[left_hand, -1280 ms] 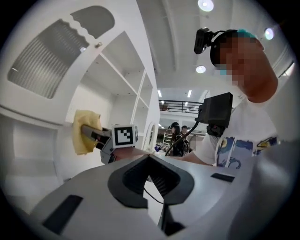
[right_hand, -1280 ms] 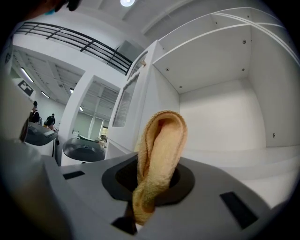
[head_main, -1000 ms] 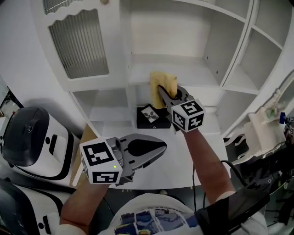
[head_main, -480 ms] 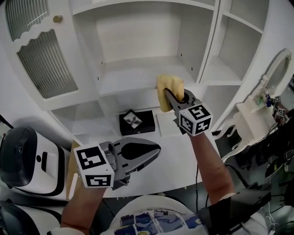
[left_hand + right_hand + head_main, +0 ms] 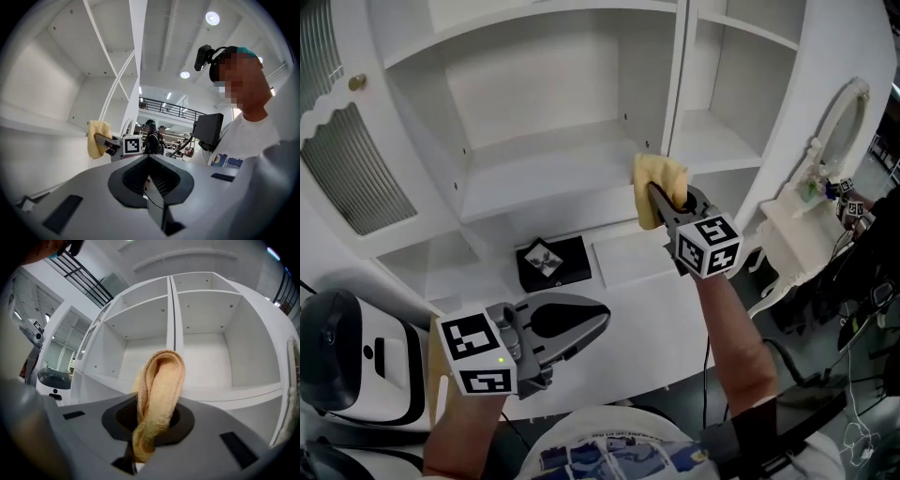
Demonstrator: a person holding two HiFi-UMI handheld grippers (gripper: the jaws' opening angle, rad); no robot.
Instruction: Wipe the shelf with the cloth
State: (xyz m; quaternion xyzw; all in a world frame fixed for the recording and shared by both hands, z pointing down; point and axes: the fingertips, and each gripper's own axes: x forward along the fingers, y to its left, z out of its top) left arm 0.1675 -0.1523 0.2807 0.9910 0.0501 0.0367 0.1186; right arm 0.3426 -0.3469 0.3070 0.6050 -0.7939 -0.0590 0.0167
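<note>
Head view showed the right claw [image 5: 652, 194] clamped on the yellow cloth [image 5: 664, 172], held up by the front edge of the shelf [image 5: 534, 173]. The left claw [image 5: 598, 317], jaws together and empty, hung low over the white worktop [image 5: 628, 328].

The cloth [image 5: 158, 394] hides the jaw tips of the right gripper [image 5: 149, 427] in its own view. In the head view, the white machine [image 5: 347, 361] and the ribbed door [image 5: 342, 173] run off the left edge. The black box [image 5: 551, 264] bears a mark too small to make out.
</note>
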